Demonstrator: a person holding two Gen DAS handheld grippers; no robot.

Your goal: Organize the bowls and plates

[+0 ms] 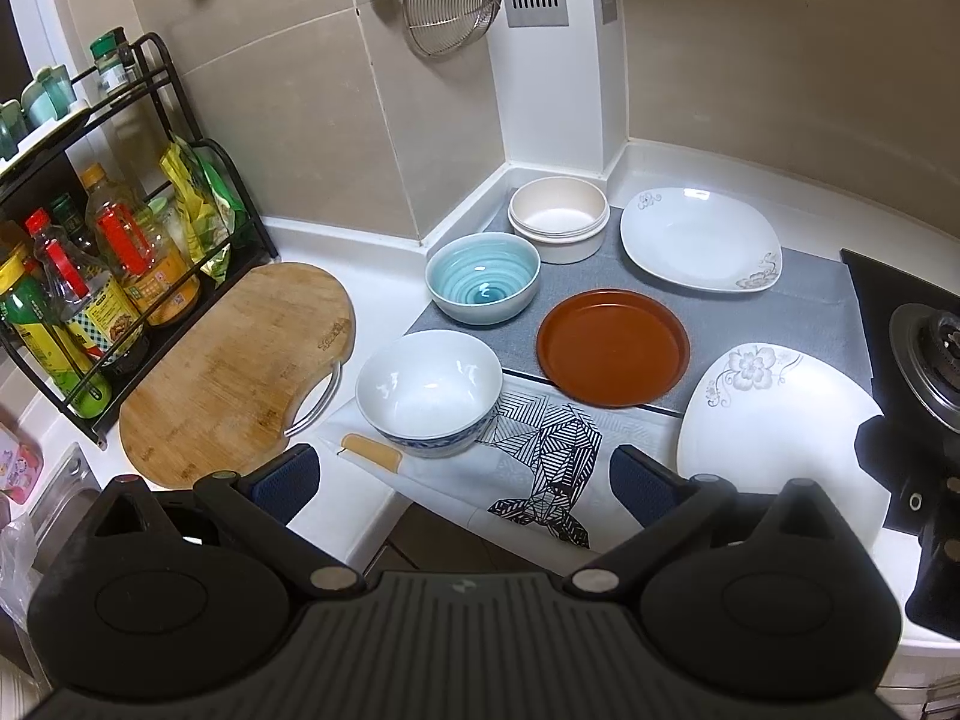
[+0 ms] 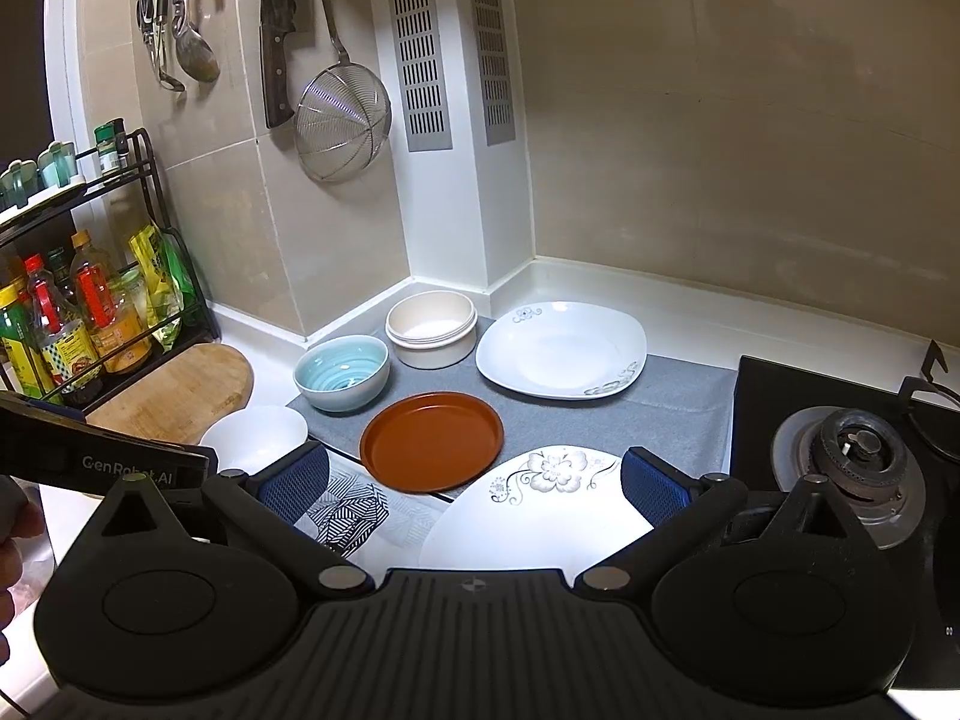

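On the counter stand a white bowl with a blue base (image 1: 429, 387) (image 2: 255, 438), a light-blue ribbed bowl (image 1: 483, 277) (image 2: 342, 375), and stacked cream bowls (image 1: 558, 219) (image 2: 431, 327). A brown round plate (image 1: 612, 348) (image 2: 432, 441) lies in the middle. One white floral square plate (image 1: 699, 238) (image 2: 561, 350) sits at the back, another (image 1: 780, 438) (image 2: 540, 510) at the front right. My left gripper (image 1: 465, 480) hangs open just in front of the white bowl. My right gripper (image 2: 474, 483) is open over the near floral plate, holding nothing.
A grey mat (image 1: 810, 306) and a patterned cloth (image 1: 540, 456) lie under the dishes. A wooden cutting board (image 1: 240, 372) and a black rack of bottles (image 1: 90, 300) stand left. A gas burner (image 2: 858, 456) is at the right. A strainer (image 2: 342, 120) and a cleaver (image 2: 279, 30) hang on the wall.
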